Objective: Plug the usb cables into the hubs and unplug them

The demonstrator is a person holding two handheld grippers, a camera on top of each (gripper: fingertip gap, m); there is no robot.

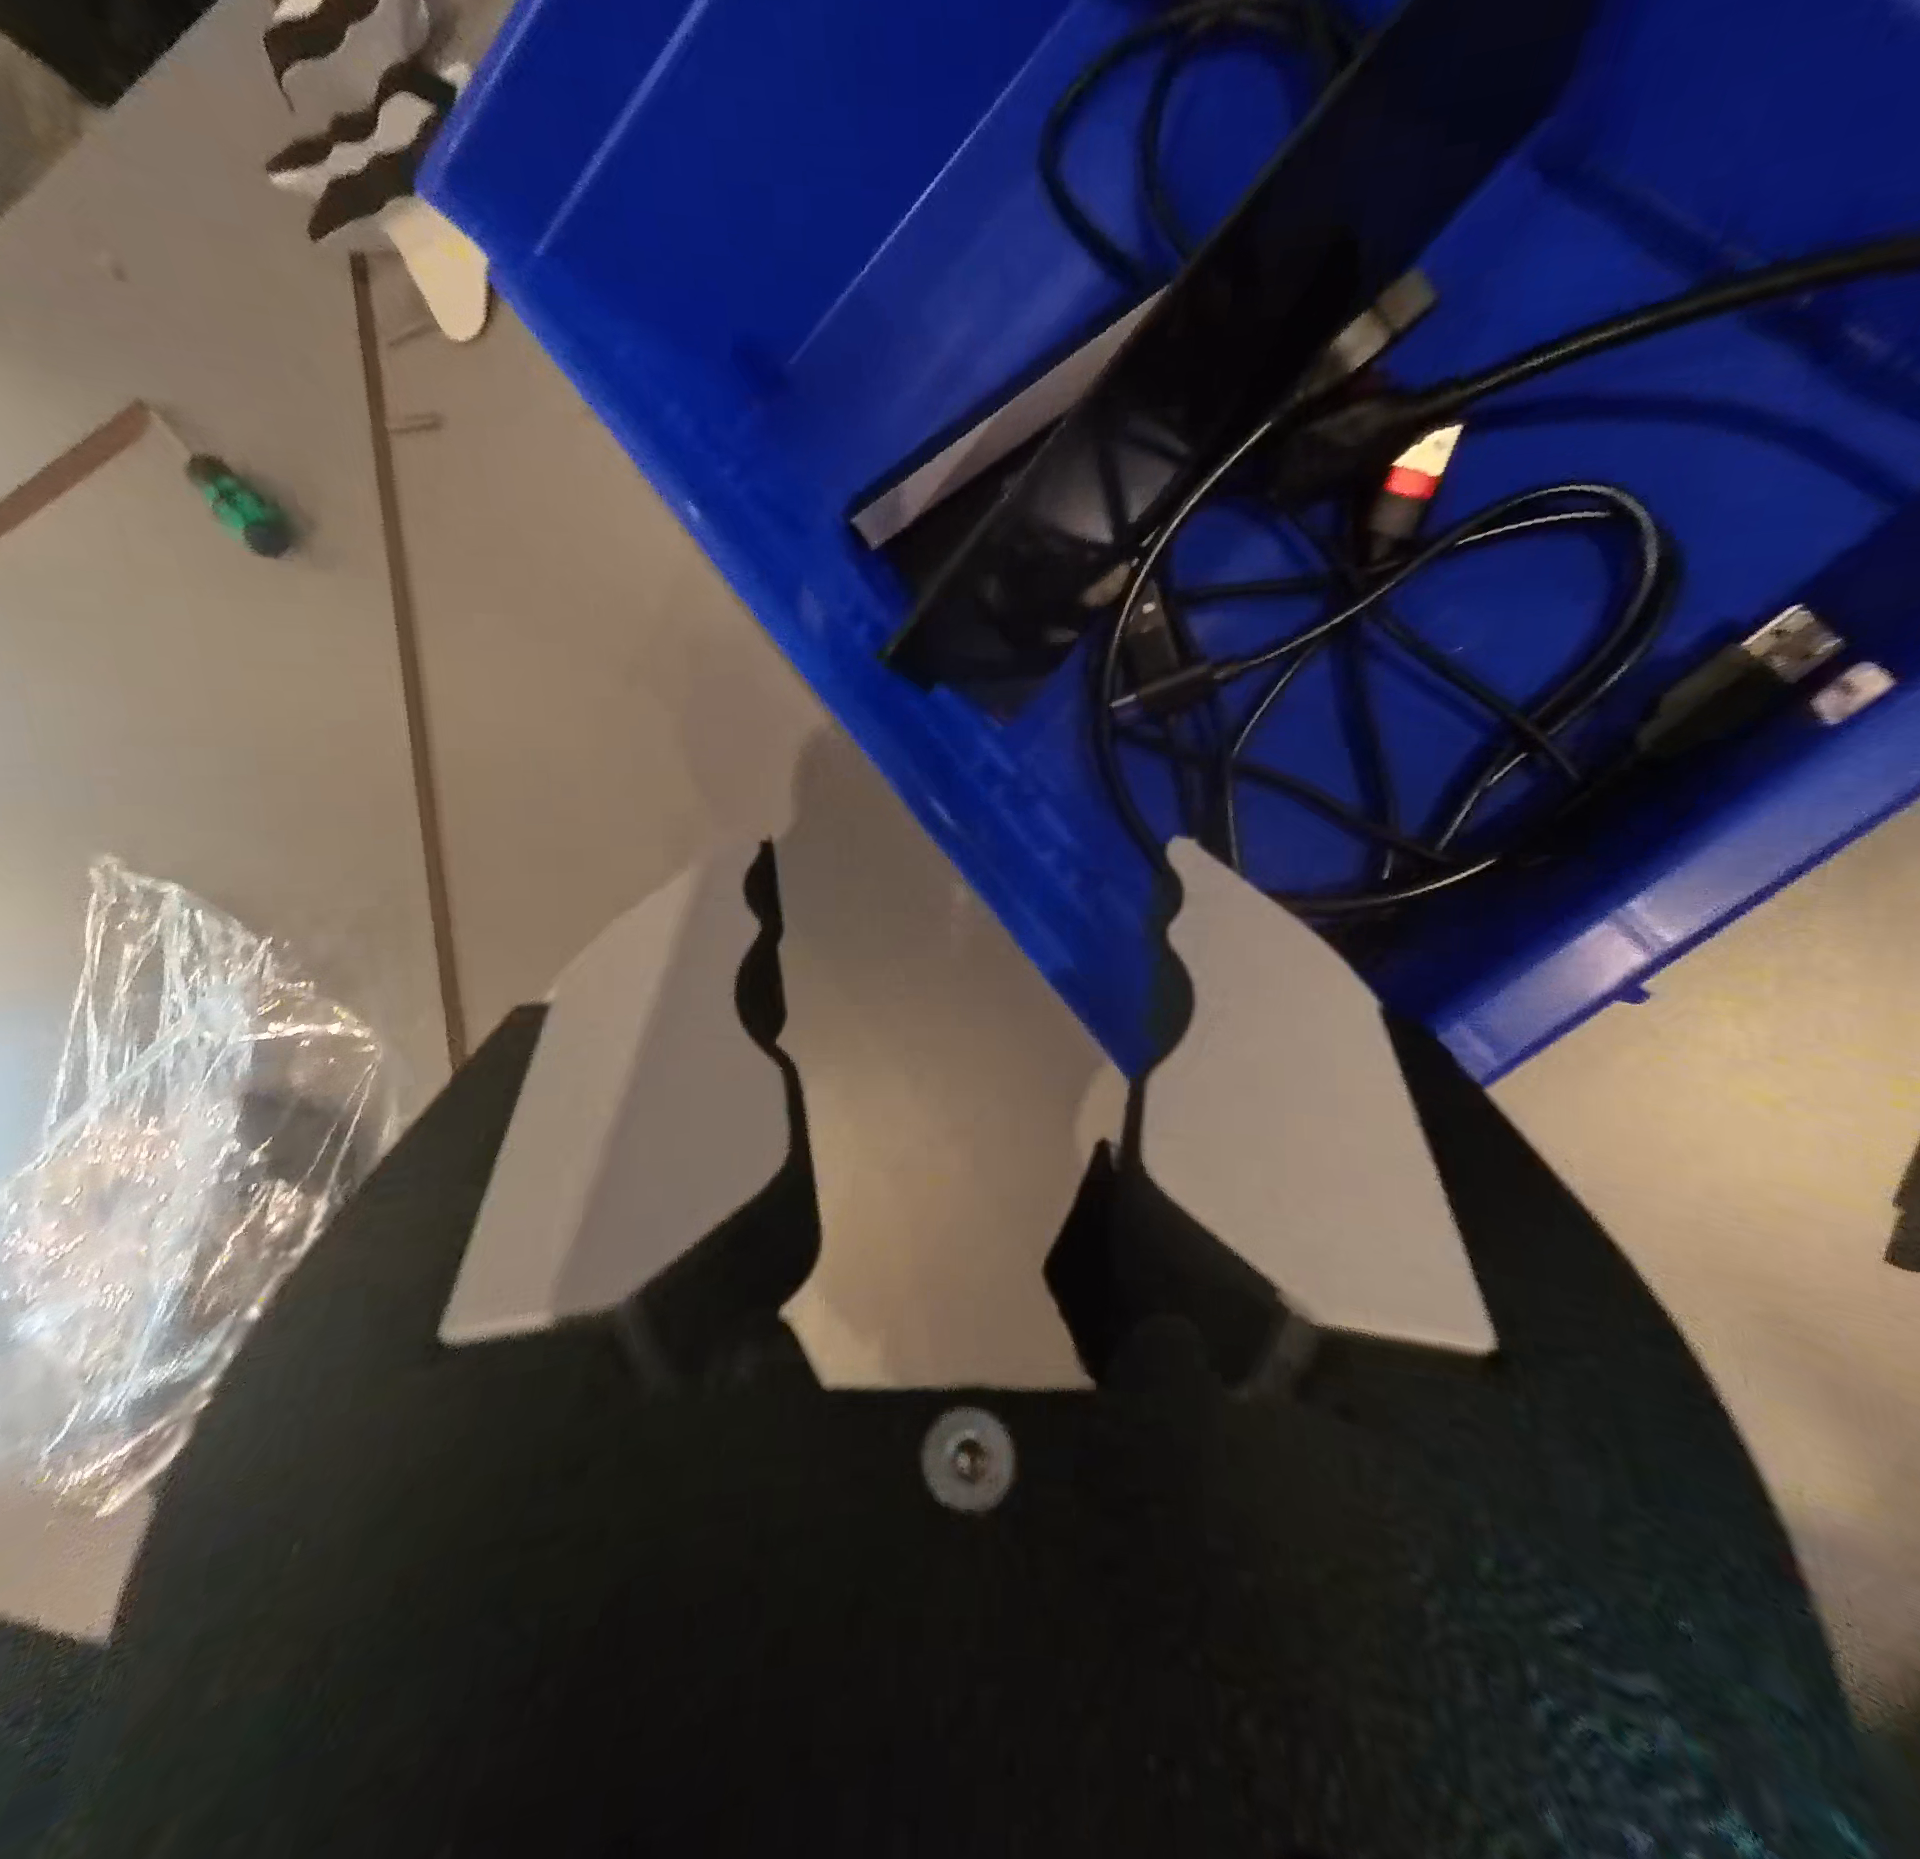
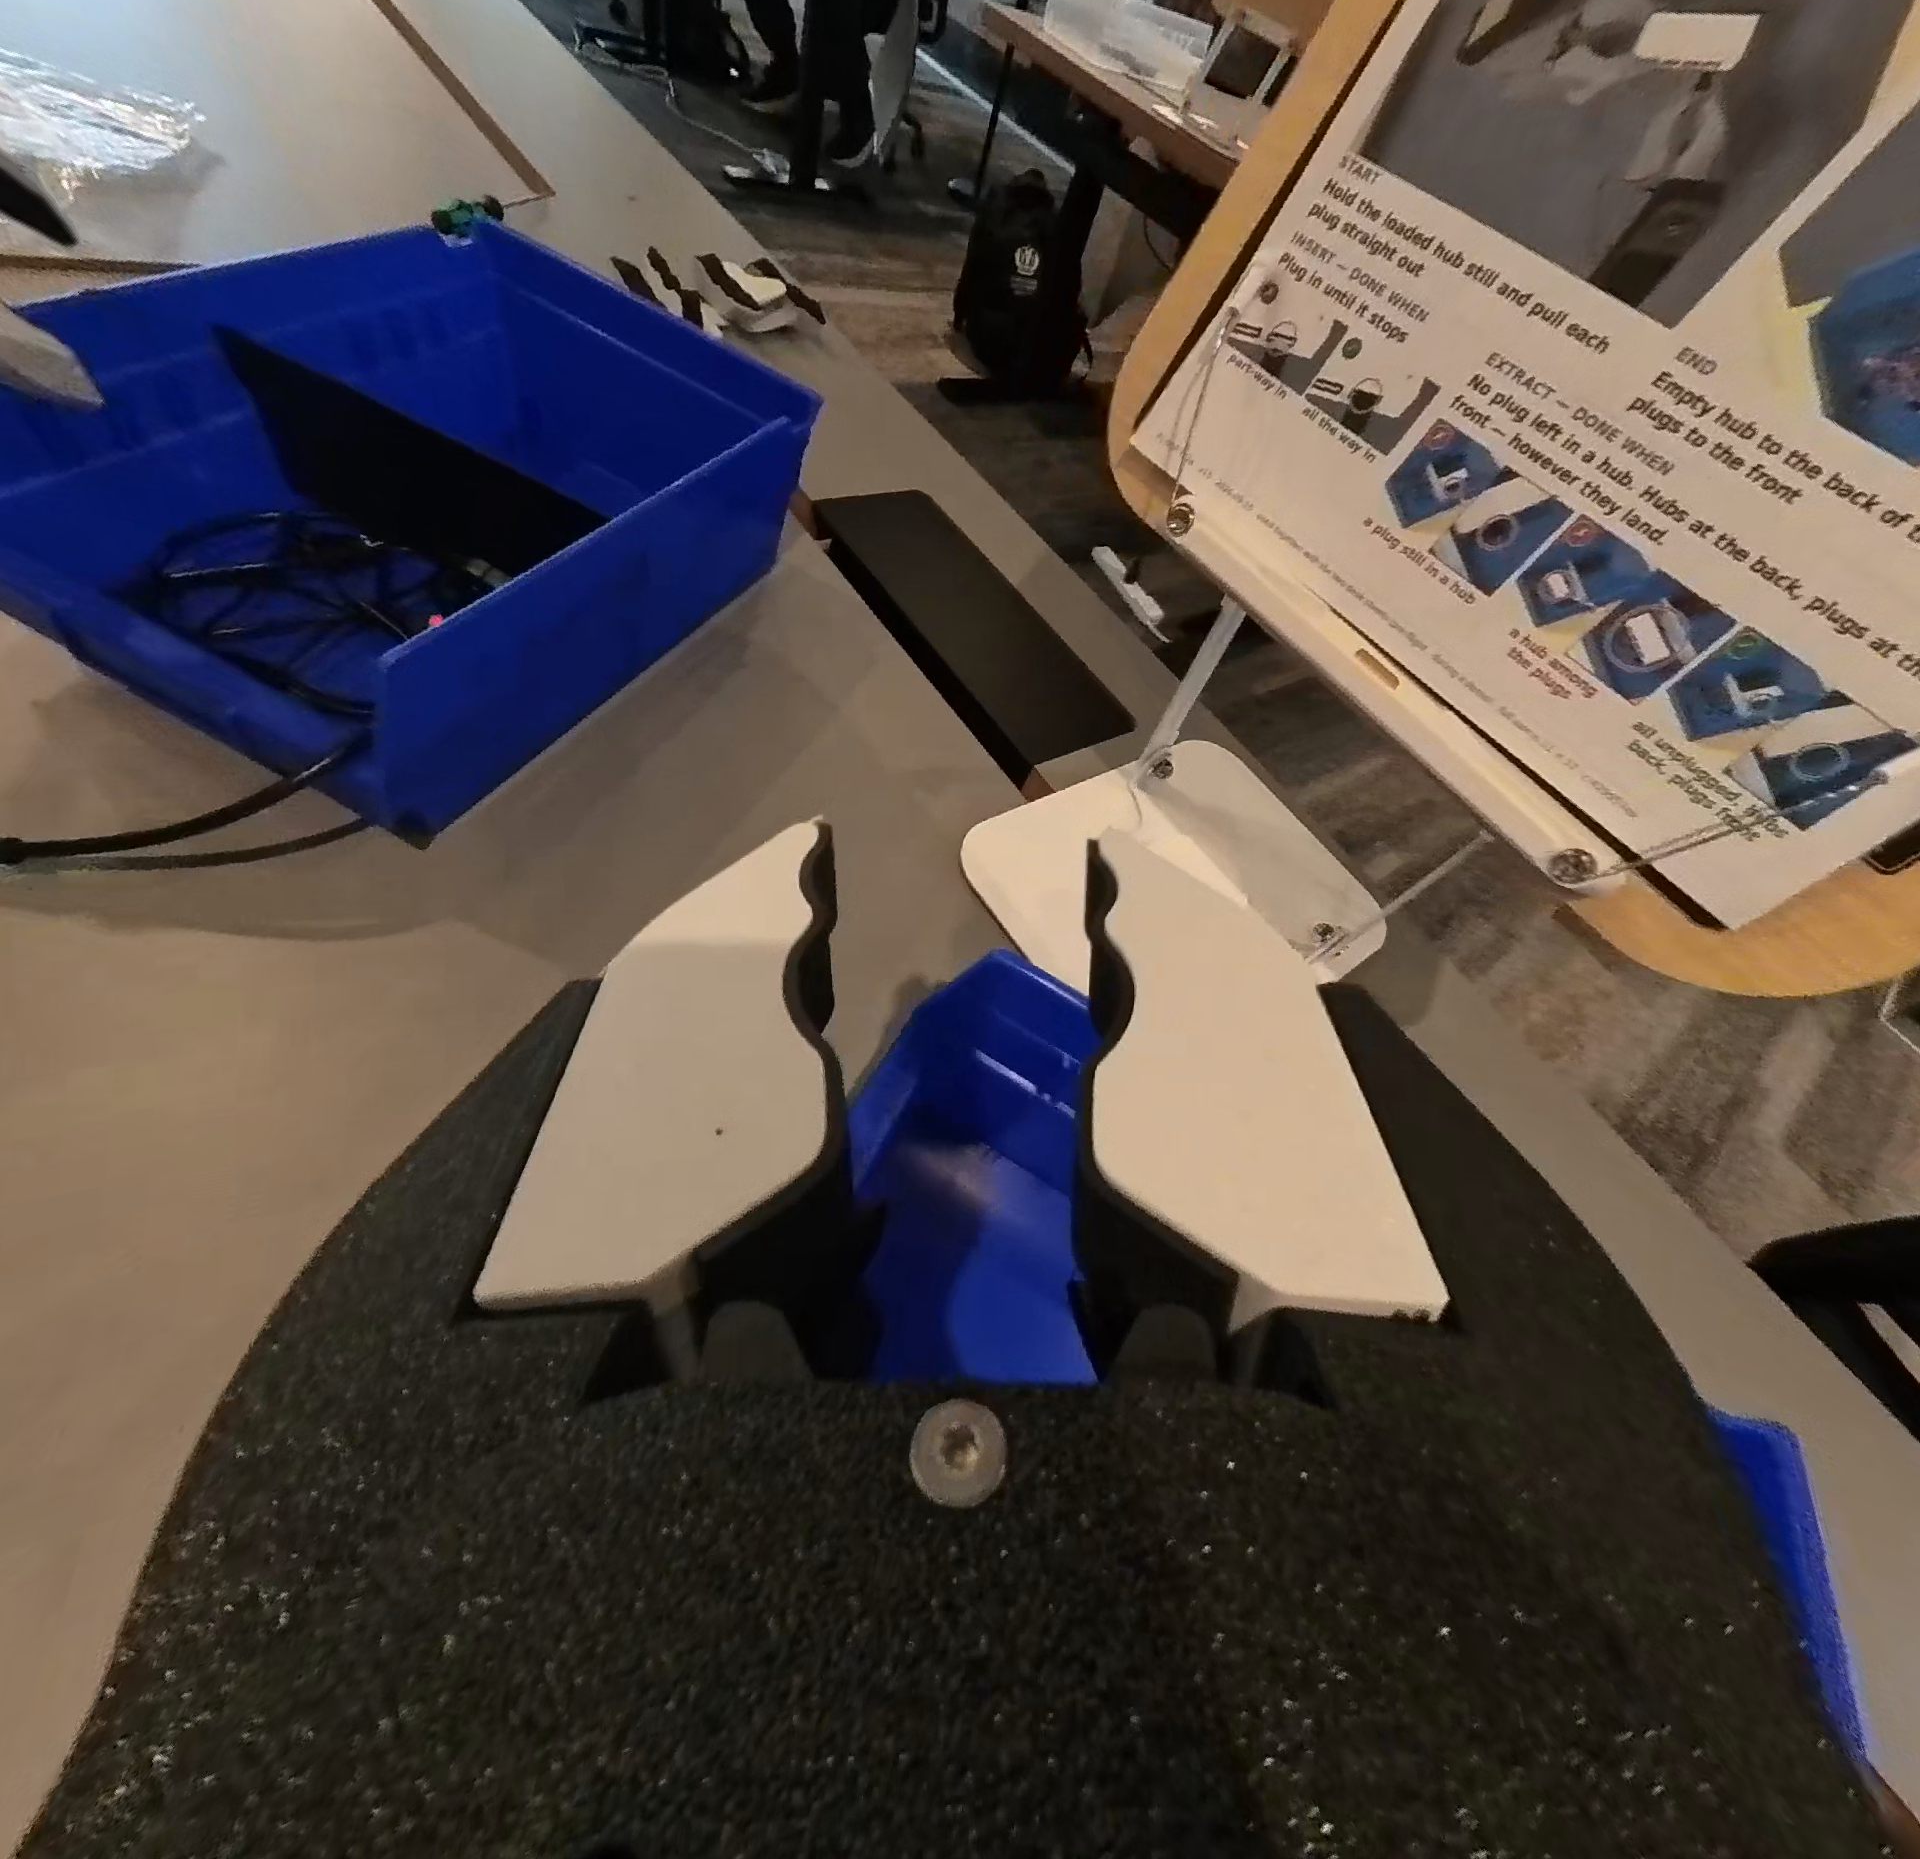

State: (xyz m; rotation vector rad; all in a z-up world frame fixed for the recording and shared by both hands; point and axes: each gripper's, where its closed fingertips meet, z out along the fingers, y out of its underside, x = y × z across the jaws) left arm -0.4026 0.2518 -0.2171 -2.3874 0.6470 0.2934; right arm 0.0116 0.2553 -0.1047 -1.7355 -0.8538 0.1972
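Observation:
A big blue bin (image 1: 727, 199) with a black divider (image 1: 1247, 303) holds a tangle of black USB cables (image 1: 1351, 666); one plug is red and white (image 1: 1418, 469). A pale grey flat slab (image 1: 987, 438), perhaps a hub, lies behind the divider. My left gripper (image 1: 971, 853) is open and empty above the table at the bin's near corner. In the right wrist view the bin (image 2: 582, 604) and its cables (image 2: 281, 583) lie to the far left. My right gripper (image 2: 958, 838) is open and empty, away from it. A cable (image 2: 187, 833) trails out of the bin.
A small blue bin (image 2: 966, 1134) sits under my right gripper. An instruction board (image 2: 1558, 407) on a white stand (image 2: 1174, 853) is at the right table edge. Crumpled clear plastic (image 1: 177, 1134), a green screwdriver (image 1: 239, 505) and spare gripper fingers (image 1: 353, 136) lie left of the bin.

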